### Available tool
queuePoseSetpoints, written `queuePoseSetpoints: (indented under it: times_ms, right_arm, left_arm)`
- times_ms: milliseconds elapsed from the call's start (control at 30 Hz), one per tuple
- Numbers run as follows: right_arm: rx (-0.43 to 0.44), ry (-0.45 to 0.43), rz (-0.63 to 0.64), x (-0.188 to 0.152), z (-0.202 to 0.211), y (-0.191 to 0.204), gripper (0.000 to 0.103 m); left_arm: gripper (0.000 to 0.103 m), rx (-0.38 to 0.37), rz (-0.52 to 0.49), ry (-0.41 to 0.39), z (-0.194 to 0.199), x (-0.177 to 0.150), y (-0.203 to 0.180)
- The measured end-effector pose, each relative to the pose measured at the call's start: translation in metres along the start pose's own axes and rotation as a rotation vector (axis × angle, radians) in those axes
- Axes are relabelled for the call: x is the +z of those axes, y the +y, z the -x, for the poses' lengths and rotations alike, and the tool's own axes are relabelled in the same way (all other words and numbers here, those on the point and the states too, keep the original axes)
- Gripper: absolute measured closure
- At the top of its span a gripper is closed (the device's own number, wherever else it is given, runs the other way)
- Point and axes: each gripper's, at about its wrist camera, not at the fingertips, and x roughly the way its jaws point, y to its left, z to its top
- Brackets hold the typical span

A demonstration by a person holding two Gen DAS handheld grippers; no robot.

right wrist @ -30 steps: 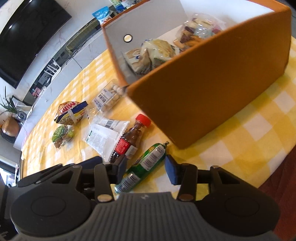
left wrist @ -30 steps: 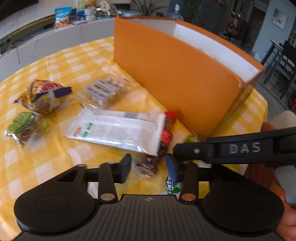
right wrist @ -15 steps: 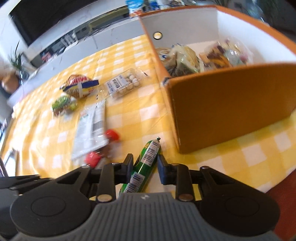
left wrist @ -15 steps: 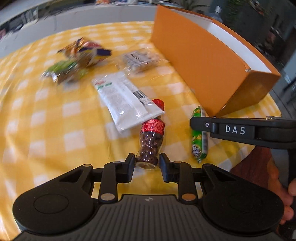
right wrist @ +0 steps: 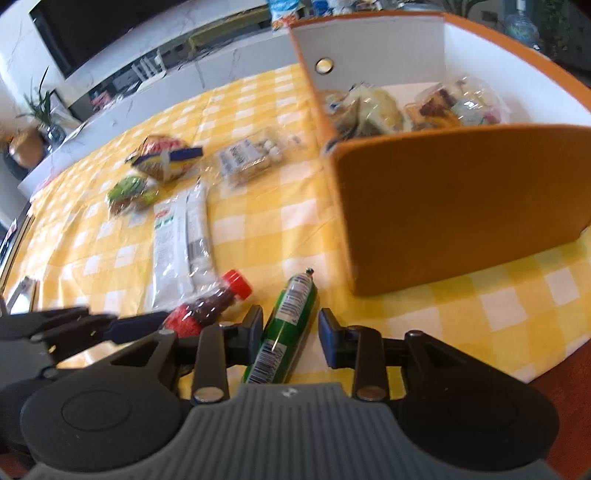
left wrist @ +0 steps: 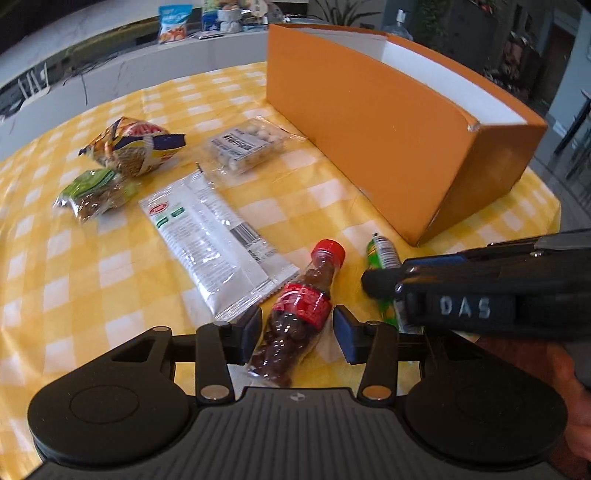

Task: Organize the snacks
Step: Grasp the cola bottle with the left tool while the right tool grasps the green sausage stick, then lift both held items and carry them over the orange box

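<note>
A small bottle of brown candies with a red cap and label (left wrist: pixel 295 317) lies on the yellow checked tablecloth between the fingers of my left gripper (left wrist: pixel 297 332), which is open around it. A green sausage-shaped snack (right wrist: pixel 286 325) lies between the fingers of my right gripper (right wrist: pixel 290 332), also open, with gaps on both sides. The orange box (right wrist: pixel 461 206) stands to the right and holds several wrapped snacks (right wrist: pixel 373 110). In the left wrist view the right gripper (left wrist: pixel 480 295) covers most of the green snack (left wrist: pixel 382 254).
On the cloth lie a long white packet (left wrist: pixel 210 236), a clear pack of white balls (left wrist: pixel 243 147), a yellow and red bag (left wrist: pixel 133 147) and a green packet (left wrist: pixel 96 192). The table edge (right wrist: pixel 554 354) runs close on the right. A counter with more packets (left wrist: pixel 171 24) stands behind.
Both grippers have opened a little wider than half a second ago, and each has come down around its item: left around the bottle, right around the green snack.
</note>
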Motion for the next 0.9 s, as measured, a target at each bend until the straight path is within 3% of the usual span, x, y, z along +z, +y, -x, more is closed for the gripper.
queuePoseSetpoints:
  times_ms: [67, 167, 300, 533, 900]
  right_arm:
    - [-0.013, -0.009, 0.033, -0.002, -0.001, 0.006, 0.067]
    - [-0.026, -0.015, 0.065, -0.005, -0.002, 0.012, 0.068]
    - [-0.002, -0.014, 0.064, -0.004, -0.004, 0.01, 0.077]
    - [0.017, -0.032, 0.089, 0.001, 0.005, 0.009, 0.081]
    - [0.051, -0.127, 0.164, 0.011, 0.042, 0.021, 0.082]
  left_arm:
    - [0.061, 0.017, -0.032, -0.003, -0.001, -0.002, -0.004]
    - [0.064, 0.021, -0.034, -0.01, 0.0, -0.004, -0.005]
    - [0.066, 0.033, -0.015, -0.012, 0.001, -0.003, -0.005]
    - [0.067, -0.012, 0.135, -0.048, 0.015, -0.009, 0.009]
    - [0.067, -0.026, 0.26, -0.156, 0.069, -0.002, 0.026]
